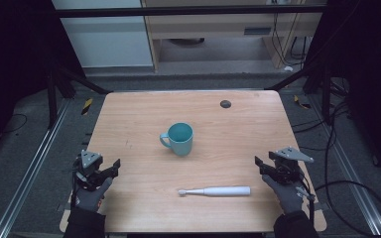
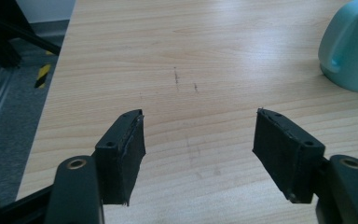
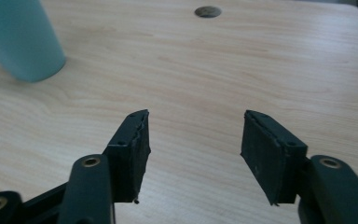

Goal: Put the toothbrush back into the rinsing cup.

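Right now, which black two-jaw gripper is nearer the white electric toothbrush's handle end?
The right gripper. The white electric toothbrush lies with its thick handle toward that side; its brush head points toward the left gripper.

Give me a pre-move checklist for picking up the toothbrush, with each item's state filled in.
1. Left gripper open with nothing between its jaws: ok.
2. Right gripper open with nothing between its jaws: ok.
3. Toothbrush lying flat, apart from the mug: ok.
4. Bare table around the toothbrush for a gripper to come down: ok.
5. Mug upright, handle toward the left gripper: ok.
6. Anything inside the mug: cannot tell.
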`<state>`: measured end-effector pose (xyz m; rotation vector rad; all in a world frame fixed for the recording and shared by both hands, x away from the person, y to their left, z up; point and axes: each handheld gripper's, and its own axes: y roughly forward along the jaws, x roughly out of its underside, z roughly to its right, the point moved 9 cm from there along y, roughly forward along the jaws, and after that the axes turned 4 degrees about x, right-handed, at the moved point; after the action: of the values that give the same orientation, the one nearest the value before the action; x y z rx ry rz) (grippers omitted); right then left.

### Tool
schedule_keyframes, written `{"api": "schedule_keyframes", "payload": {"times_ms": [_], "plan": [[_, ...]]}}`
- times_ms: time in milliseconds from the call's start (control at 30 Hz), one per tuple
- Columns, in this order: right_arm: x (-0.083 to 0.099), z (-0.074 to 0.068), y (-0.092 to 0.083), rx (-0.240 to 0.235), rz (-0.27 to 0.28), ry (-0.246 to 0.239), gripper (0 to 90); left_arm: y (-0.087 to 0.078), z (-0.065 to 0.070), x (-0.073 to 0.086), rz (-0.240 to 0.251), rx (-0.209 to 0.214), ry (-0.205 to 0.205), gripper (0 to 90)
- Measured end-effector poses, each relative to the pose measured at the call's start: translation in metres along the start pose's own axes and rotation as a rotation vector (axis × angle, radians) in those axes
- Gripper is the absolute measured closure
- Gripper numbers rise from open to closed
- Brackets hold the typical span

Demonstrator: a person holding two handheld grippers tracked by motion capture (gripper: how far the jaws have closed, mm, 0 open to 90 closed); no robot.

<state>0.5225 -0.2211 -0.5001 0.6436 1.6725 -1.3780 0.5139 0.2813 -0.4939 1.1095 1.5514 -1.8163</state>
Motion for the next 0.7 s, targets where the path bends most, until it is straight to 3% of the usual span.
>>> {"api": "schedule_keyframes", "payload": {"times_ms": [267, 467, 700], "plan": [[0.011, -0.023, -0.003, -0.066, -0.050, -0.041, 50.5, -0.003, 0.002, 0.012, -0.025, 0.013, 0.000, 41.9], [0.018, -0.038, -0.007, -0.110, -0.080, -0.067, 60.5, 0.002, 0.002, 0.015, -0.035, 0.017, 0.002, 44.8], [0.031, -0.058, -0.011, -0.172, -0.152, -0.108, 76.0, 0.003, 0.002, 0.016, -0.039, 0.020, 0.005, 44.8]]}}
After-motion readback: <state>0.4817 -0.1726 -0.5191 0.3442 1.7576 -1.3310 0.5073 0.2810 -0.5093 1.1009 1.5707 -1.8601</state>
